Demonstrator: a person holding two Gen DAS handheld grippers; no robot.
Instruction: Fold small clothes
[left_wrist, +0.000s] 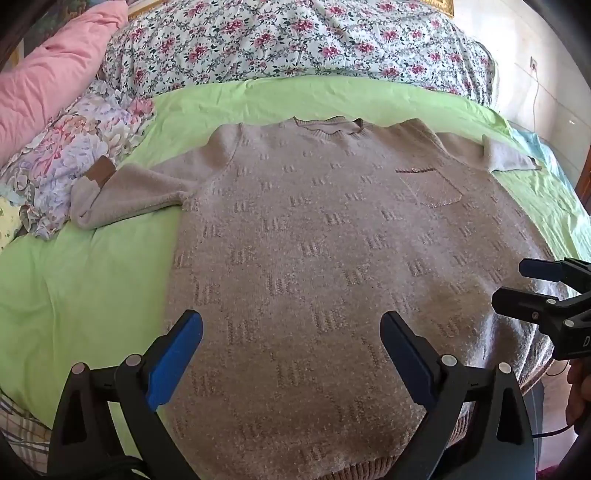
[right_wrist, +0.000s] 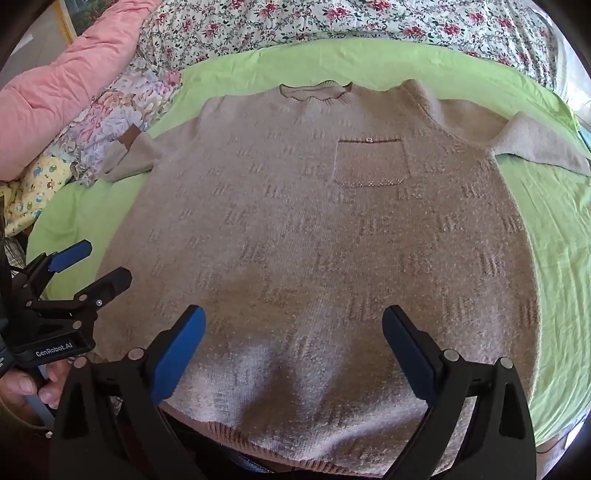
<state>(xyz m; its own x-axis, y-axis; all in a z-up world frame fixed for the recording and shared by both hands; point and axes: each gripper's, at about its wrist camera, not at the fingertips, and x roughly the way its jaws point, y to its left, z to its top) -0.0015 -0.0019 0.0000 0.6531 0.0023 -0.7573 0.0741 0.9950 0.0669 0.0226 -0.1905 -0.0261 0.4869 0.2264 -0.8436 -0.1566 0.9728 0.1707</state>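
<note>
Starting the fold, you hold both grippers, left (left_wrist: 291, 332) and right (right_wrist: 293, 328), wide open and empty over the flat sweater's (left_wrist: 332, 240) hem. Next, likely grip a sleeve (left_wrist: 125, 195) and fold it inward.

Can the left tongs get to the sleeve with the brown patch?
Probably yes. The left tongs are open over the sweater, and the sleeve lies flat on the green sheet off to their left, with nothing lying between them.
</note>
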